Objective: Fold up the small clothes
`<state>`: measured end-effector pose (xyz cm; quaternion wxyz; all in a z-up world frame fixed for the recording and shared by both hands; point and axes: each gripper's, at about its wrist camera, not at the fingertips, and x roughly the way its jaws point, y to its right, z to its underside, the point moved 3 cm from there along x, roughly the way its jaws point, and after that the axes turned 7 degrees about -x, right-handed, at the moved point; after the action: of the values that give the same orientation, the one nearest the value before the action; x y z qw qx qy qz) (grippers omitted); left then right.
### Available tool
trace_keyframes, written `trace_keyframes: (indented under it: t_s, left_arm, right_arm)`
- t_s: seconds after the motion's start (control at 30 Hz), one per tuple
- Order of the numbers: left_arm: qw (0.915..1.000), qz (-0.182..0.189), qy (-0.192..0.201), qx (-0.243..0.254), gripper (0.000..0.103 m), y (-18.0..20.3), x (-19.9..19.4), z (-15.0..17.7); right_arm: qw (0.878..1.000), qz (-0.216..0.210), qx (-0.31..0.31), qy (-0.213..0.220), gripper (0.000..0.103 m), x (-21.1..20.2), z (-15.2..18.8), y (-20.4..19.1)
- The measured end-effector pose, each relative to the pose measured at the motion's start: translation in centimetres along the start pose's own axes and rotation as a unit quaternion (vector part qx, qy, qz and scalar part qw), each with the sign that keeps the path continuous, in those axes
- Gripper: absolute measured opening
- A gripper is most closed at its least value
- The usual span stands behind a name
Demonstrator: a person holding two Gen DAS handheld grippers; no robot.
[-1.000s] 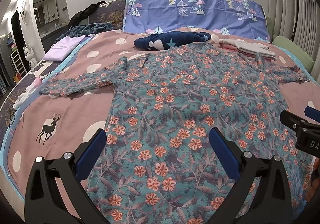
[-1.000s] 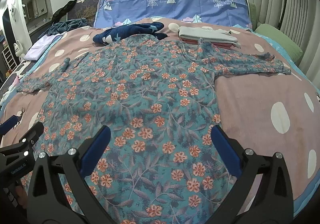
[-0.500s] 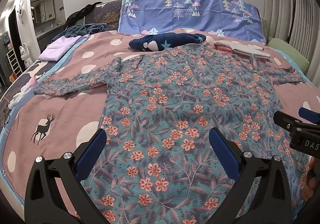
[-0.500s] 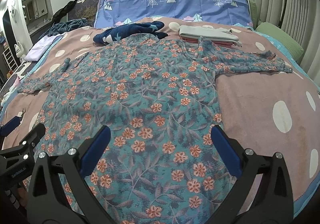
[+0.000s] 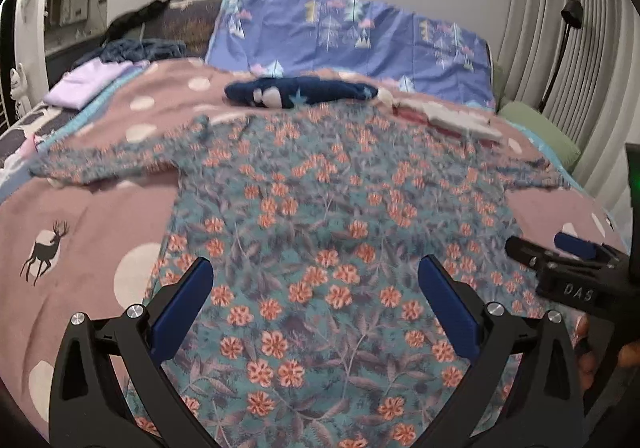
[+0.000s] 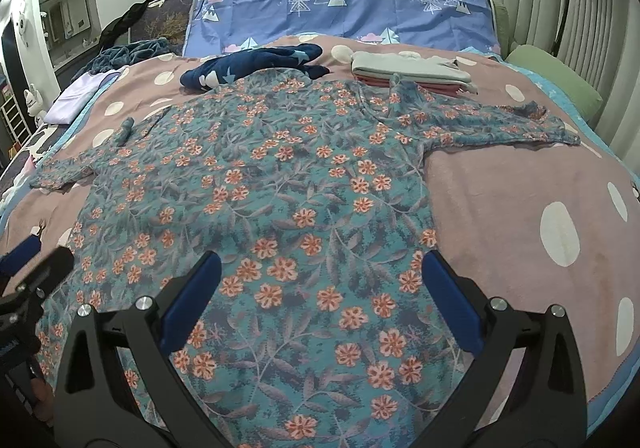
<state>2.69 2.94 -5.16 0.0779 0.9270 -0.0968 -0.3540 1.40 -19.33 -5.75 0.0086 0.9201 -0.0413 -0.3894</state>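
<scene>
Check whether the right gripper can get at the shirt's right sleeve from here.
Probably yes: the right gripper is open, and the sleeve lies flat on the bedspread with nothing between.

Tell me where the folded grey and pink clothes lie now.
In the right wrist view, the folded clothes lie at the far right of the bed, before the blue pillow, just beyond the floral garment.

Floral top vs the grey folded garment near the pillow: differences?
1. State: the floral top lies spread open with both sleeves out; the grey folded garment is already a compact rectangle.
2. Look: the floral top is teal with orange flowers; the grey folded garment is plain.
3. Support: the floral top lies directly on the bedspread; the grey folded garment sits on a pink folded piece.
Shared: neither is held; both grippers are open.
</scene>
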Motion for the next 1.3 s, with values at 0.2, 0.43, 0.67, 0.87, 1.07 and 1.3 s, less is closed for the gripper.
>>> trace_keyframes:
  t_s: [0.2,0.43,0.67,0.87,1.07,1.3]
  left_arm:
    - [0.9987,0.037,-0.027,-0.021,0.102,-0.9,0.5,0.4]
    - [0.9986,0.031,-0.033,-0.026,0.102,-0.9,1.1,0.2]
    - [0.991,0.106,-0.038,-0.073,0.102,-2.0,0.6,-0.6]
    - [0.9918,0.046,-0.041,-0.111,0.079,-8.0,2.9,-2.6]
    - [0.9664,-0.077,-0.03,-0.244,0.055,-22.0,6.3,-5.7]
    - [0.9186,-0.173,-0.004,-0.355,0.055,-35.9,9.6,-9.8]
  right_arm:
    - [1.0,-0.004,0.004,0.003,0.101,0.1,-0.1,0.1]
    - [1.0,-0.004,0.005,-0.014,0.101,0.5,0.0,0.0]
    - [1.0,0.003,0.01,0.008,0.101,1.0,-0.4,0.4]
    - [1.0,0.005,0.008,-0.008,0.101,1.9,-0.4,0.4]
    - [0.999,0.016,0.016,-0.031,0.101,2.9,-0.3,1.1]
    - [0.998,0.024,0.038,-0.034,0.101,4.1,-0.6,2.7]
